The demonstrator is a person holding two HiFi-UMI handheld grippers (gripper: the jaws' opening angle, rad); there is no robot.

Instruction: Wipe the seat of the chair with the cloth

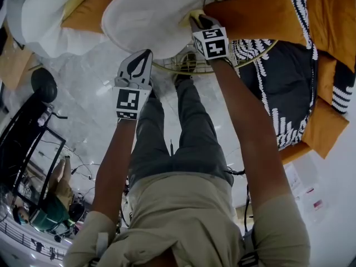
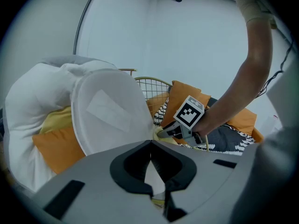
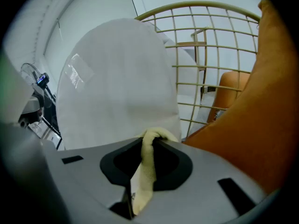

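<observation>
Our right gripper [image 3: 148, 141] has its fingers clamped on the cloth [image 3: 142, 171], which sits at the edge of the white cushion [image 3: 117, 87] in the wire chair [image 3: 205, 6]. Our left gripper [image 2: 150, 146] hangs nearby, with its fingers together and nothing between them.

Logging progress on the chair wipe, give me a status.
Left gripper shut, empty. Right gripper shut on cloth, at the chair. White cushion and orange cushion in the way.
</observation>
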